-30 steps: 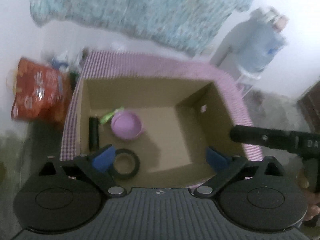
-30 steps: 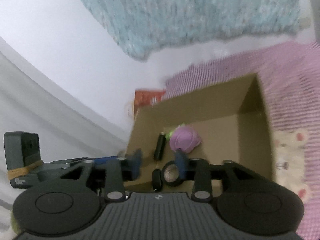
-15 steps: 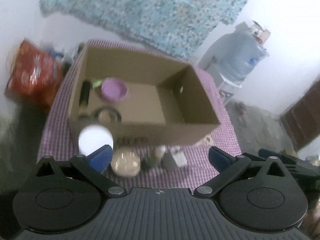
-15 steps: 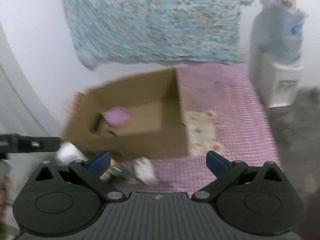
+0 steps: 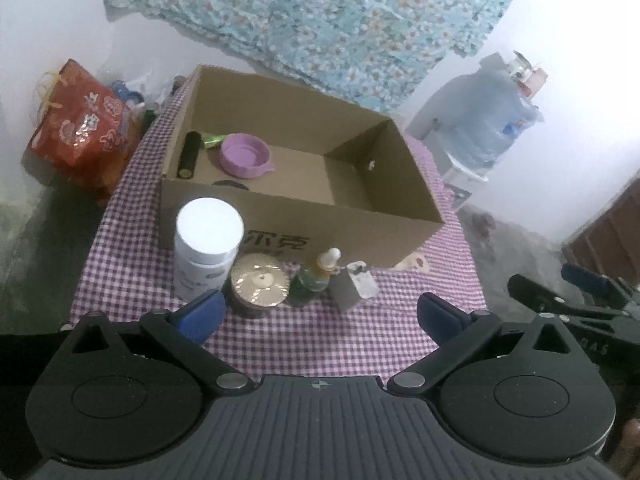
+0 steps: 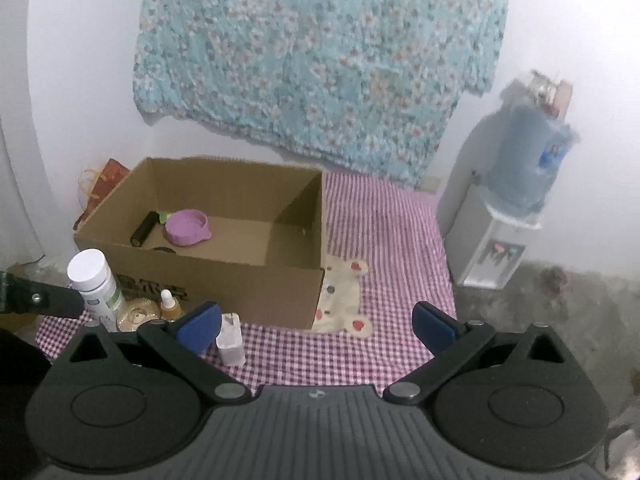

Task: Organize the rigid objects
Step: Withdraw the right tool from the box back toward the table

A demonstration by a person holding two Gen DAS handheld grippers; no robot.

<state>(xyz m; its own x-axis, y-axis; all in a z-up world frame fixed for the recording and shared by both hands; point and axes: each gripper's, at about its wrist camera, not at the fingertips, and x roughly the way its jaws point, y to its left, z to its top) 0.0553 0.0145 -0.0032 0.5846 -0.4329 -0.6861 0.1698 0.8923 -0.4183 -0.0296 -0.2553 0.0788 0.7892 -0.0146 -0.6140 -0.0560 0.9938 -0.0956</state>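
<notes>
Left gripper [image 5: 318,316]: my jaws wide apart, empty. Ahead between them: white jar [image 5: 209,240], gold disc [image 5: 260,282], dropper bottle [image 5: 316,276], small grey box [image 5: 356,284], all before the cardboard box [image 5: 304,216]. Right gripper [image 6: 316,324]: jaws spread, empty; grey box just beside left jaw.

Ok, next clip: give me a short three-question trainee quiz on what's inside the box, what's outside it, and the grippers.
1. True or false: the purple bowl lies inside the cardboard box.
2. Which stands nearest the white-capped bottle: A) gold disc, B) dropper bottle, C) small white box?
3. Fill in: both the left gripper and right gripper are ____ and hold nothing.

Key: 1 true; 2 A; 3 open.
</notes>
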